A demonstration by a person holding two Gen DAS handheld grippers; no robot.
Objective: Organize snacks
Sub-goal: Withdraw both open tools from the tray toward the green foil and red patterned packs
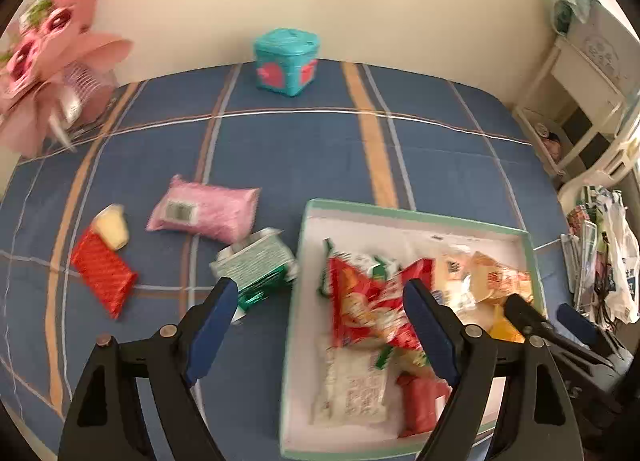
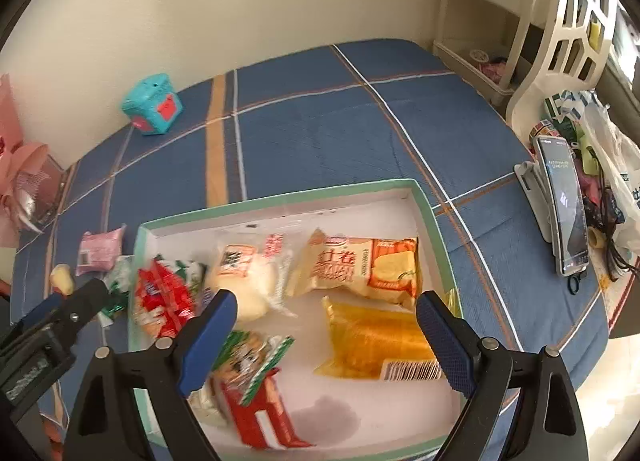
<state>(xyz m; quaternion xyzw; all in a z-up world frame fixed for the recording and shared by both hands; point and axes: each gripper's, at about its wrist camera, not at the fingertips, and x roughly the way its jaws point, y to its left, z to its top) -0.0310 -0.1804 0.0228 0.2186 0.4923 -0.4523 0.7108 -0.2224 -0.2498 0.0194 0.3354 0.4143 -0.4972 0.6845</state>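
Both grippers hang apart-jawed and empty over the snack box (image 1: 416,217) on the bed (image 1: 304,141).
Left gripper (image 1: 320,325), right gripper (image 2: 326,337); four snacks (image 1: 204,213) remain outside near the bed's left edge, with open blanket toward the far edge.

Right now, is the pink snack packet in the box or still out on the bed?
Out. The pink snack packet lies on the blue bedcover, left of the box.

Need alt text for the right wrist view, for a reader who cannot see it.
A shallow green-rimmed box on a blue plaid bedspread holds several snack packets, among them a yellow one lying between the fingers of the open, empty right gripper. The left gripper enters from the left; a teal cube sits by the wall.
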